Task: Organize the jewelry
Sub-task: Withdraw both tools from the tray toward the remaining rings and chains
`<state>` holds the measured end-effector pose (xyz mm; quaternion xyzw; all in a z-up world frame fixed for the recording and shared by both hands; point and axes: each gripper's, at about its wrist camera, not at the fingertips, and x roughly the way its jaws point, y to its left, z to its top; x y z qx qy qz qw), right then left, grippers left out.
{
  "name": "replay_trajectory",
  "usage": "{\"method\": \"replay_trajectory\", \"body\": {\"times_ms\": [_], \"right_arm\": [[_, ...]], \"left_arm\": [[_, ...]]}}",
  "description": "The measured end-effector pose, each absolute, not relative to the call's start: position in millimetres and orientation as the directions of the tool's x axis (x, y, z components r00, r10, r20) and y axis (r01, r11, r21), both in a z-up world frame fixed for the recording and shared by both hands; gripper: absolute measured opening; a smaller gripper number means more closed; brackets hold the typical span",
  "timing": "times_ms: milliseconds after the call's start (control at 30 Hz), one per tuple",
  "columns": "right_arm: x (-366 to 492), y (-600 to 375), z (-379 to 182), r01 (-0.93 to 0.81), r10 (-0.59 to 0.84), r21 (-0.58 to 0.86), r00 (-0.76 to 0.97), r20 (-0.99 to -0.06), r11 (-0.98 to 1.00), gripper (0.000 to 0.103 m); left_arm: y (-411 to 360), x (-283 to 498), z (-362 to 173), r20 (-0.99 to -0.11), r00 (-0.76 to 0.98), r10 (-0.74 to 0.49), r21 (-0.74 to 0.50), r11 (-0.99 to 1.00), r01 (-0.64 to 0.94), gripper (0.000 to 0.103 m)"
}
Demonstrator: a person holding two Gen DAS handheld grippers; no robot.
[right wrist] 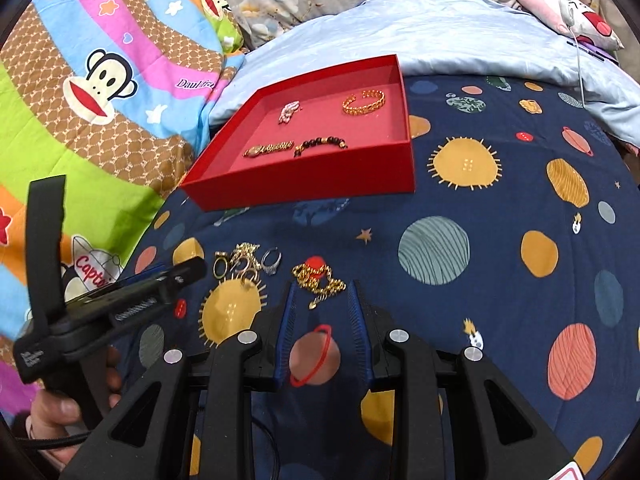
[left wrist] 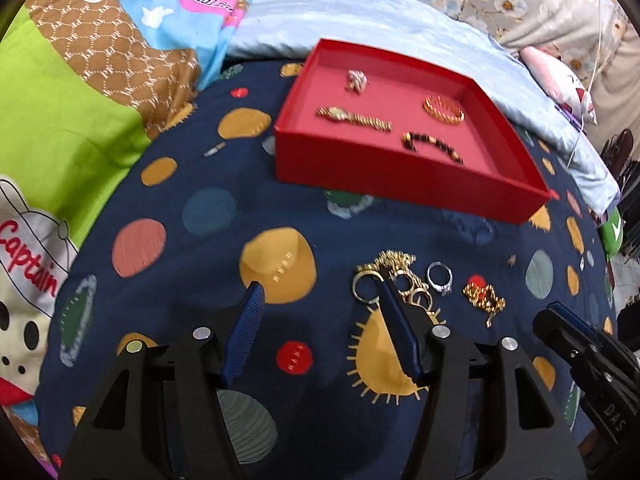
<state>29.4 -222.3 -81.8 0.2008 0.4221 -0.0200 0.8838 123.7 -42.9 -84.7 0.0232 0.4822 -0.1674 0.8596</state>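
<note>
The gold chain point(right wrist: 318, 280) lies just ahead of the right tool point(right wrist: 322, 296), whose narrow jaws hold nothing. The left tool point(left wrist: 320, 292) stands wide, empty, beside the rings point(left wrist: 394, 280). The red tray point(right wrist: 304, 192) is further back, with bare bedsheet point(right wrist: 460, 184) around it.

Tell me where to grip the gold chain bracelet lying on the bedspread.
Grip the gold chain bracelet across its bunched middle, coming straight down from above. It lies flat in a loose heap, apart from the silver ring, so it offers no edge from the side. The right gripper, jaws open, is already just short of it.
</note>
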Motion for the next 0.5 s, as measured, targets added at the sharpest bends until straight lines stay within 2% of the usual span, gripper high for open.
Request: {"method": "replay_trajectory", "body": {"times_ms": [267, 400, 500], "right_arm": [[29.6, -219.4, -86.9, 0.202, 0.137, 0.333, 0.631, -0.763, 0.921, 0.027], [31.3, -222.3, -90.9, 0.211, 0.137, 0.338, 0.628, -0.766, 0.917, 0.027], [32.9, -224.0, -93.3, 0.218, 0.137, 0.341, 0.626, -0.768, 0.914, 0.027]], "left_arm": [[-58.3, 126.8, -96.8, -0.847, 0.465, -0.259, -0.105, 0.938, 0.33, 0.057], [-62.8, 130.5, -97.4, -0.843, 0.481, -0.241, -0.08, 0.94, 0.331, 0.053], [-66.0, 132.0, -97.7, -0.842, 0.49, -0.225, -0.052, 0.938, 0.341, 0.044]]}}
